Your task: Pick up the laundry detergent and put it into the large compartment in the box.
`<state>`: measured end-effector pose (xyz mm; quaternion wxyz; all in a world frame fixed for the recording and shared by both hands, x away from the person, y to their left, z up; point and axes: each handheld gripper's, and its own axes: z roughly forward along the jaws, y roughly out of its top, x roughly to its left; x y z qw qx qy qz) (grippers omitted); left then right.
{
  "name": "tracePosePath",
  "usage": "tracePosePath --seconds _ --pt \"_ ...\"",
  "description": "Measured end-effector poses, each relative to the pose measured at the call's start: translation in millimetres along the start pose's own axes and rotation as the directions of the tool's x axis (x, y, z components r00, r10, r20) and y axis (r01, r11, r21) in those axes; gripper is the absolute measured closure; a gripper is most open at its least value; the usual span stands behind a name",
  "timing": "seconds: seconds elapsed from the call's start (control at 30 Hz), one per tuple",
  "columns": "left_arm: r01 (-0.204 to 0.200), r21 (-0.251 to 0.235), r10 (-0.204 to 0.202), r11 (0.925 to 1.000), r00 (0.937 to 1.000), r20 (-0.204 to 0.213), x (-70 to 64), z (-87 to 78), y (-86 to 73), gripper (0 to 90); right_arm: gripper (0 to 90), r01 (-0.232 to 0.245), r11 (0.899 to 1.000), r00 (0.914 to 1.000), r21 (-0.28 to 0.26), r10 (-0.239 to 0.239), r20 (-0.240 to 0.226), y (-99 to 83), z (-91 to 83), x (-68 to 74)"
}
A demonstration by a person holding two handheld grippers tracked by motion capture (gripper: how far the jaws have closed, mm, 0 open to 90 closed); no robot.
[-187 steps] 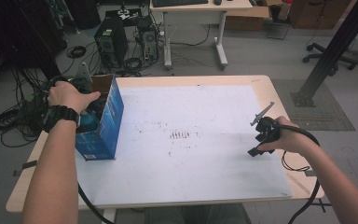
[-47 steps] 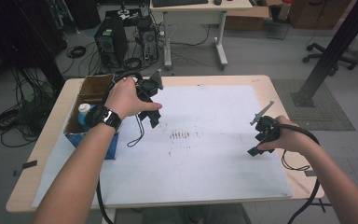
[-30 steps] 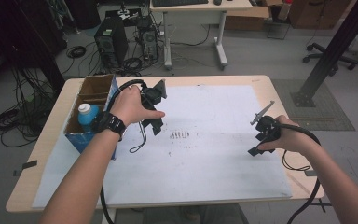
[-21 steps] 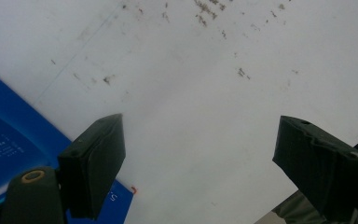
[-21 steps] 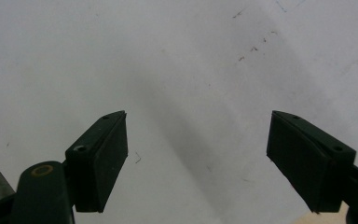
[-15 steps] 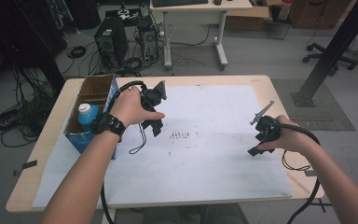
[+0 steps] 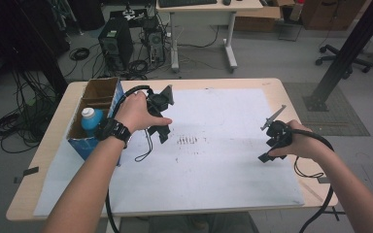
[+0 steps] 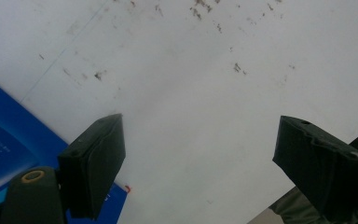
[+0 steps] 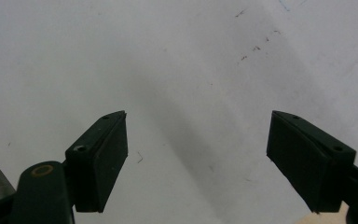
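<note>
High view: white sheet (image 7: pixel 213 160) on wooden table (image 7: pixel 58 104), computers upper left.
Left gripper (image 7: pixel 161 116) and right gripper (image 7: pixel 271 138) jaws spread, empty.

light: even, dim | shadows: soft | focus: gripper views slightly blurred | glare: none

1. L forearm, bare w/ black wristwatch (image 7: pixel 114 130), reaches in from bottom left.
2. L hand (image 7: pixel 135 111) grips black two-jaw left gripper (image 7: pixel 161 116); jaws wide apart, nothing between.
3. R hand (image 7: pixel 302 143) holds black two-jaw right gripper (image 7: pixel 272 141) low at right; jaws spread, empty.
</note>
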<state>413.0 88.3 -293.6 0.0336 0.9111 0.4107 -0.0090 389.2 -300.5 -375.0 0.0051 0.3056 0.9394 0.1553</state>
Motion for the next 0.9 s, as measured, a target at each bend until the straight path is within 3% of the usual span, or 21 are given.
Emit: tracePosePath --seconds 0.9 --pt "0.002 0.003 -0.002 1.0000 0.9999 0.011 -0.8 4.1 -2.6 16.7 20.6 0.001 1.000 1.0000 0.001 -0.001 0.001 -1.7 0.0 2.6"
